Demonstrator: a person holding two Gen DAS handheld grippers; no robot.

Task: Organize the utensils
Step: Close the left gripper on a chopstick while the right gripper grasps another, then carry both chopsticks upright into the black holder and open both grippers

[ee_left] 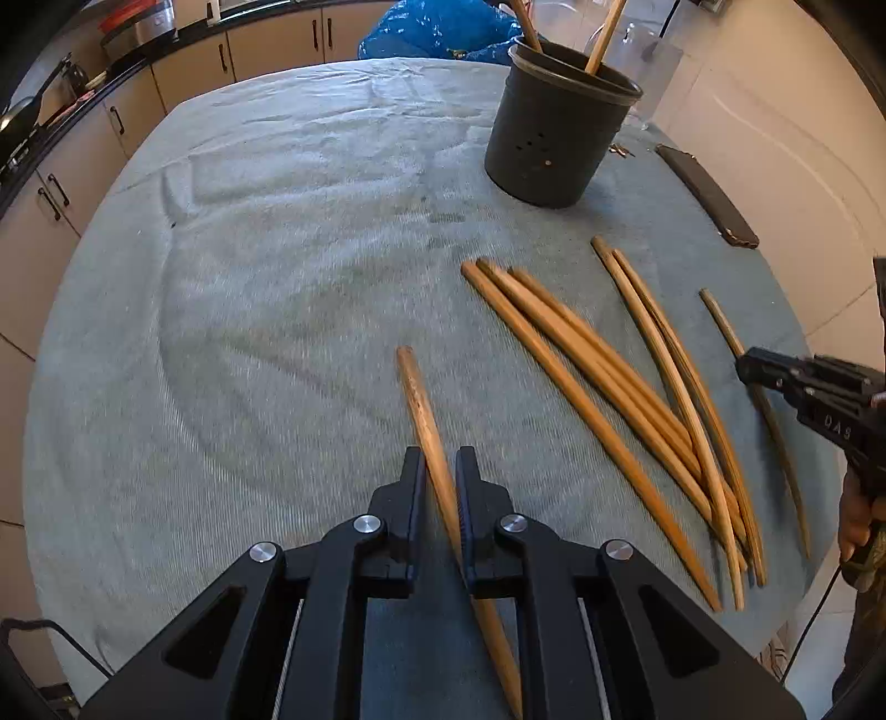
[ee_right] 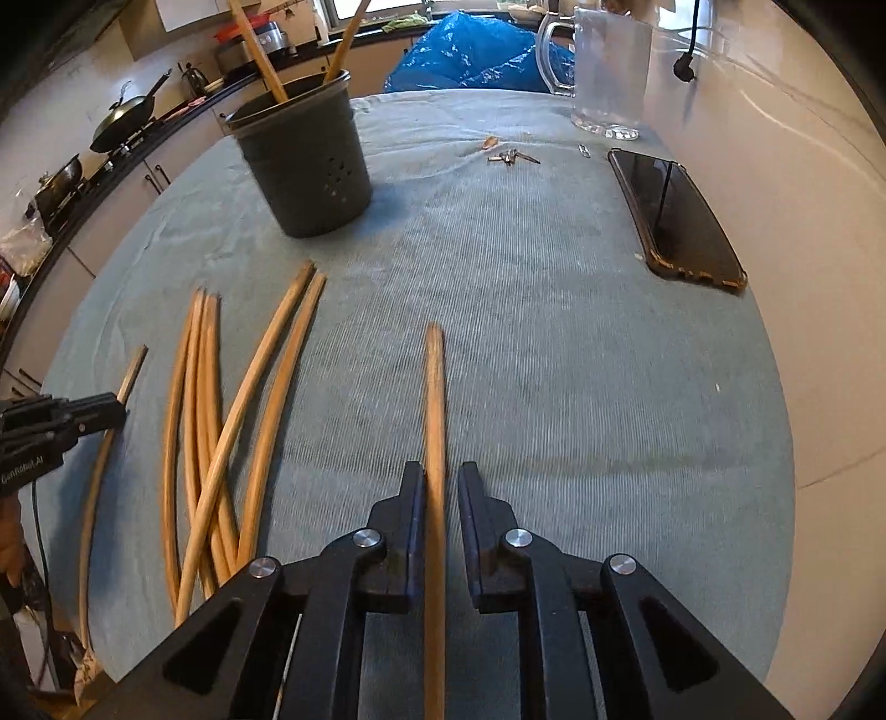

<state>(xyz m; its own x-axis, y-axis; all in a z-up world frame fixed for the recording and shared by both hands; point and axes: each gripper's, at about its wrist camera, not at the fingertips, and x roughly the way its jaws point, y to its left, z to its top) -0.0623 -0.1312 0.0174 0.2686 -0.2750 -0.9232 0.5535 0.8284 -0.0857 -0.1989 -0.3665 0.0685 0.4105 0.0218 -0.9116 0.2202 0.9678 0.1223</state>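
here, one wooden chopstick (ee_left: 429,432) is clamped between the fingers of the left gripper (ee_left: 441,471), its blunt end lifted forward over the grey-green cloth (ee_left: 277,277); the jaws are drawn in close on the stick, which crosses the gap at a slant. likewise, a second chopstick (ee_right: 434,415) is seen between the fingers of the right gripper (ee_right: 441,487); the jaws are brought nearly together, the stick is pressed against the left finger, and whether the right pad touches it cannot be told. a loose bundle of chopsticks (ee_left: 609,387) is left lying on the cloth between the two tools, several crossed over one another at the near ends; a darker, thinner stick (ee_left: 720,321) is set apart at the bundle's edge, near the tip of the right gripper. a dark perforated holder (ee_left: 554,127) is stood upright further back on the cloth, and two sticks (ee_left: 603,39) are leaned inside it. in the right wrist view a phone (ee_right: 675,216) in a dark case is laid flat near the table's edge; a clear glass jug (ee_right: 609,72) is placed behind it, with a few small metal bits (ee_right: 509,157) scattered on the cloth between jug and holder; a blue plastic bag (ee_right: 470,55) is seen beyond the table.
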